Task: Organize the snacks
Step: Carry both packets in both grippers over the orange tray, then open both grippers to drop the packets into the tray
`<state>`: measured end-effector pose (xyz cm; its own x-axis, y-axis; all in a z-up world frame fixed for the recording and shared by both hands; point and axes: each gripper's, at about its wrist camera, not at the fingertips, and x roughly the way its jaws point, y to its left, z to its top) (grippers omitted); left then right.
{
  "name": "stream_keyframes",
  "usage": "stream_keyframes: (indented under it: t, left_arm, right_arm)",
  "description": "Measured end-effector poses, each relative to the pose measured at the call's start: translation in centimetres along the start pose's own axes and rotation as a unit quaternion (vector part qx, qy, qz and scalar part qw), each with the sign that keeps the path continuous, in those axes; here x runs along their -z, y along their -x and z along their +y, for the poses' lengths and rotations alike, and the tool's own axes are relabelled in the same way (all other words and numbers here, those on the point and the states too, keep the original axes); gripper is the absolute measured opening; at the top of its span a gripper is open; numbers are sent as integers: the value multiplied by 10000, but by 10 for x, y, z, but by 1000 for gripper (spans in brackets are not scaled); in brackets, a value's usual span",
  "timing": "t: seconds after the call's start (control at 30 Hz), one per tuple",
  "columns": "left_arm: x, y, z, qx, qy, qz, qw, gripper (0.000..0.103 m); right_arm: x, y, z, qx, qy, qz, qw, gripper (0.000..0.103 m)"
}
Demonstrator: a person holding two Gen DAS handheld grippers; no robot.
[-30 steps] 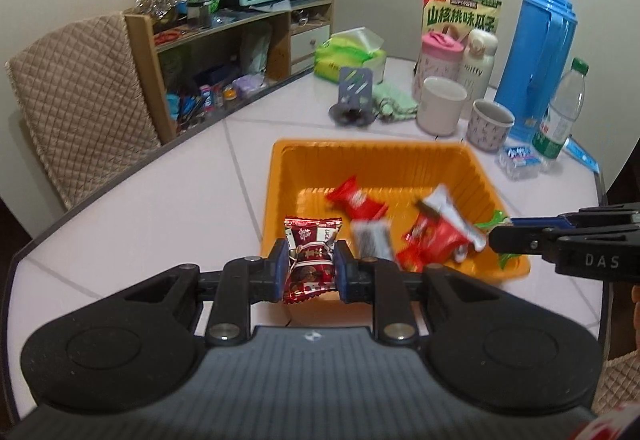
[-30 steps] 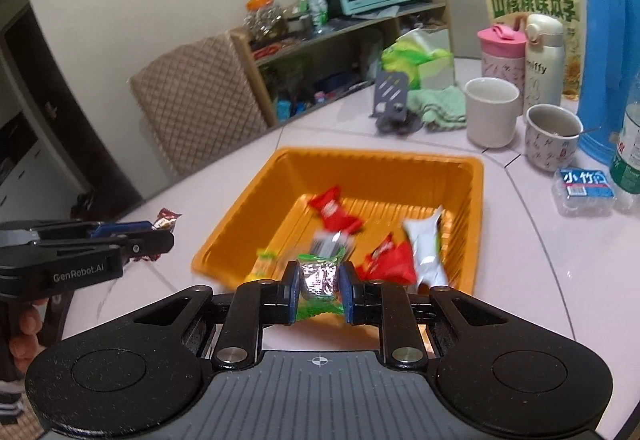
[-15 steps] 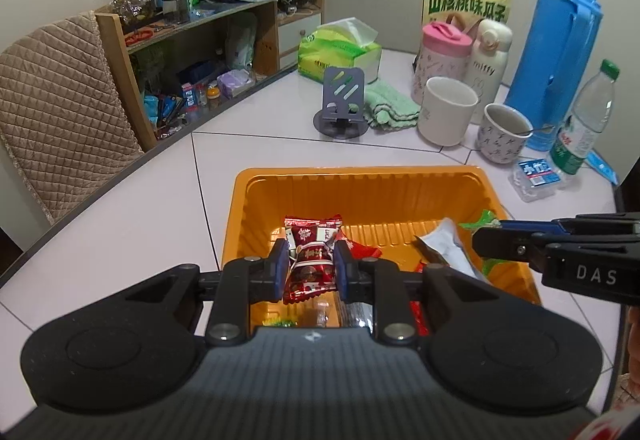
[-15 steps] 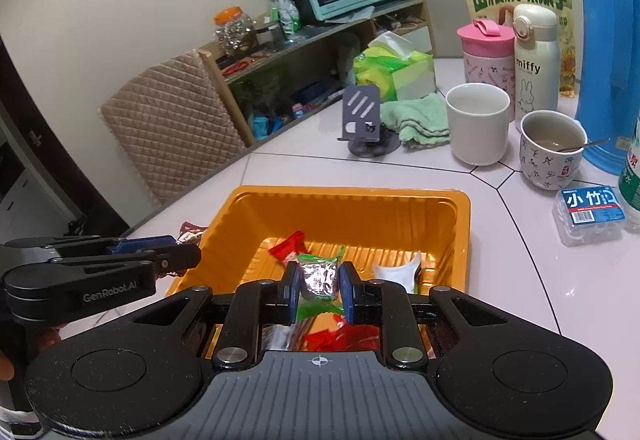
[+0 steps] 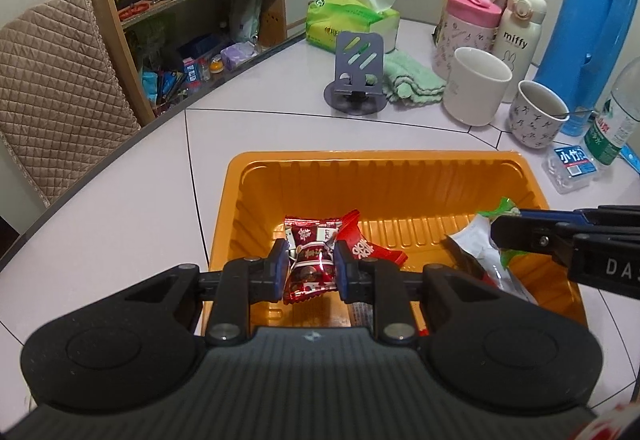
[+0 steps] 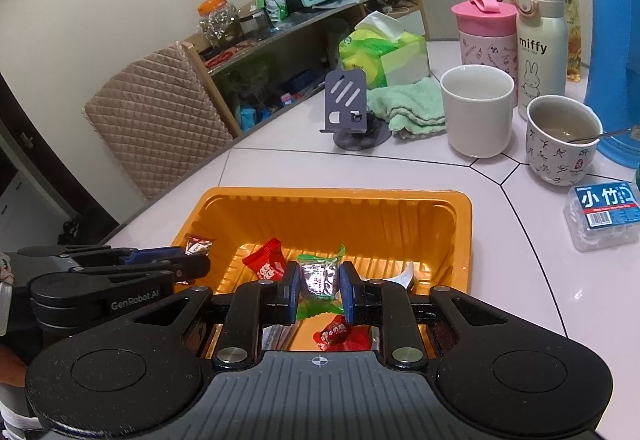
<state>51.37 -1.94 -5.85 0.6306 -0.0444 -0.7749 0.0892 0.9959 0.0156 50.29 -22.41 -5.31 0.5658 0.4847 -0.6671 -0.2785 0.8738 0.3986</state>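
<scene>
An orange tray sits on the white table with several wrapped snacks in it. My left gripper is shut on a dark red candy packet and holds it over the tray's near left part. My right gripper is shut on a green and silver candy over the tray's near edge. A red packet and a white packet lie in the tray. Each gripper shows in the other's view, the right and the left.
Behind the tray stand a grey phone stand, green cloth, white mug, patterned cup, pink and white flasks, blue thermos, tissue pack and a small plastic box. A chair and shelf stand left.
Both grippers have moved forward over the orange tray, each still holding its candy. The tray now fills more of both views.
</scene>
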Motion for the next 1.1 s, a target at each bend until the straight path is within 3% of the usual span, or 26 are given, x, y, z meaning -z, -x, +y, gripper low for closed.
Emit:
stream_keyframes:
  t: [1.1]
  left_arm:
    - [-9,3,10,36,244,-44,9997,32]
  right_arm:
    - [-10,-26,-4,-70,-44,75,9999,22]
